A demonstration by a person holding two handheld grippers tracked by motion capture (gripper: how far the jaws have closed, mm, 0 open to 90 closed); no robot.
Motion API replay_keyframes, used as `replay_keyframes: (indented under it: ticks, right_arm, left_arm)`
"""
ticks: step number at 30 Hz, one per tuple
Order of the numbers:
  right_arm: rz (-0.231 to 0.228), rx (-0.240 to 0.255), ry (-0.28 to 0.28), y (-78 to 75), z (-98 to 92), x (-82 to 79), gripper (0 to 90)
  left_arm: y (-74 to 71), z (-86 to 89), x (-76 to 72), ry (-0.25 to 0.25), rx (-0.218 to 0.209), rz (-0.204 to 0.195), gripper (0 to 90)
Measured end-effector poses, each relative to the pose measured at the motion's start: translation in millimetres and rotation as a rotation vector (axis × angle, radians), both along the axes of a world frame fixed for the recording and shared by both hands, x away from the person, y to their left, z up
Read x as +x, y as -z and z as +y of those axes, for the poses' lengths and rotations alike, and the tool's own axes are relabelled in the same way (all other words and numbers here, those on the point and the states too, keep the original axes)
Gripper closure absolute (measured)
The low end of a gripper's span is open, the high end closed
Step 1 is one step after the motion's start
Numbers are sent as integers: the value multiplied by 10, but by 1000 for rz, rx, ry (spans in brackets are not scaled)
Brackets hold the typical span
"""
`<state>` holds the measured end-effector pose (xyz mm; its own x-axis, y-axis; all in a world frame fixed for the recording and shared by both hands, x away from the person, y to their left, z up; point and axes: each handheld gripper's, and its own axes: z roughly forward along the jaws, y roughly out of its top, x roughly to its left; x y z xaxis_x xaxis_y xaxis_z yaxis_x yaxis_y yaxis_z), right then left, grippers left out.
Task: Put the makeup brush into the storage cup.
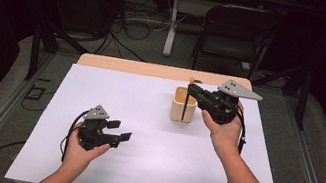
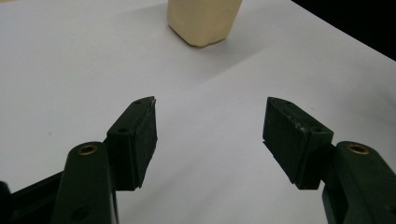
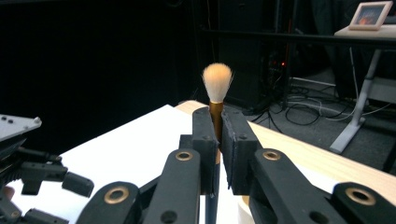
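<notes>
A light wooden cup (image 1: 181, 114) stands upright on the white sheet (image 1: 143, 134), right of centre. My right gripper (image 1: 193, 88) hovers just above the cup's rim, shut on a make-up brush (image 1: 184, 106). The brush stands upright, its dark handle reaching down into the cup. In the right gripper view the pale bristles of the brush (image 3: 217, 80) rise above the right gripper (image 3: 219, 119), whose pads clamp the golden ferrule. My left gripper (image 1: 119, 131) rests low at the near left, open with nothing in it. From the left gripper (image 2: 210, 105) the cup (image 2: 205, 21) stands farther off.
The sheet covers a wooden table (image 1: 130, 66) whose far edge shows. Beyond it are a black folding chair (image 1: 235, 30), a desk leg (image 1: 172, 22) and floor cables (image 1: 138, 21). A framed picture (image 3: 371, 14) sits on a far desk. The left gripper (image 3: 42, 182) lies off to the right gripper's left.
</notes>
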<state>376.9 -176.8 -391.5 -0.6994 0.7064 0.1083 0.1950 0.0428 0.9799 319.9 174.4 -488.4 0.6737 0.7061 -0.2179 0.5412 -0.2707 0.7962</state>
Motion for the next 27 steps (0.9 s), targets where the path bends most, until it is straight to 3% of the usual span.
replay_keyframes:
  ticks: [16, 27]
  right_arm:
    - [-16, -18, 48, -159, 36, 200, 845]
    - [-6, -3, 85, -176, 12, 360, 845]
  left_arm:
    - [5, 99, -13, -36, -23, -13, 354]
    - [50, 102, -8, -36, -1, -16, 354]
